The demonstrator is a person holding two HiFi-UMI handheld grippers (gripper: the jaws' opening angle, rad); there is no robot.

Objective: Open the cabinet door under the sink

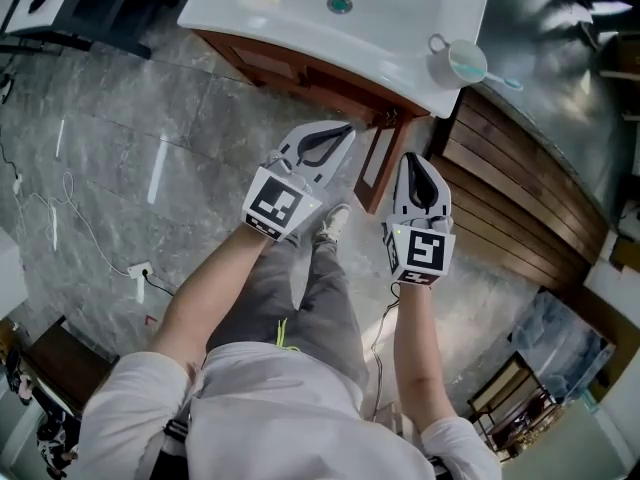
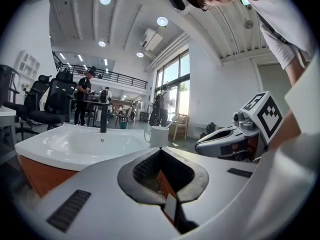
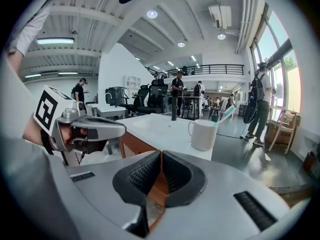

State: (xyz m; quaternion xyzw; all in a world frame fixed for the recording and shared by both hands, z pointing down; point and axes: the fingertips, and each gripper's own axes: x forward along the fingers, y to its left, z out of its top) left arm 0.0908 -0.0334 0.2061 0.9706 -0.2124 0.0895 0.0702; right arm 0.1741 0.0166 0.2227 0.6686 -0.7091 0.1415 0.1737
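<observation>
A glossy white rectangular sink (image 1: pixel 405 43) sat on a reddish-brown wooden cabinet (image 1: pixel 290 68). The cabinet door (image 1: pixel 375 168), a wood frame around a pale panel, stood open toward the person, edge-on between the two grippers. The left gripper (image 1: pixel 343 134) and right gripper (image 1: pixel 411 160), smooth grey plastic with ribbed black pads, each had jaws closed tip to tip, holding nothing. Each bore a cube (image 1: pixel 280 203) printed with black-and-white square markers. A pale round cup (image 1: pixel 463 61) holding a toothbrush (image 1: pixel 505 81) stood at the sink's right end. The floor (image 1: pixel 120 138) was grey veined stone.
</observation>
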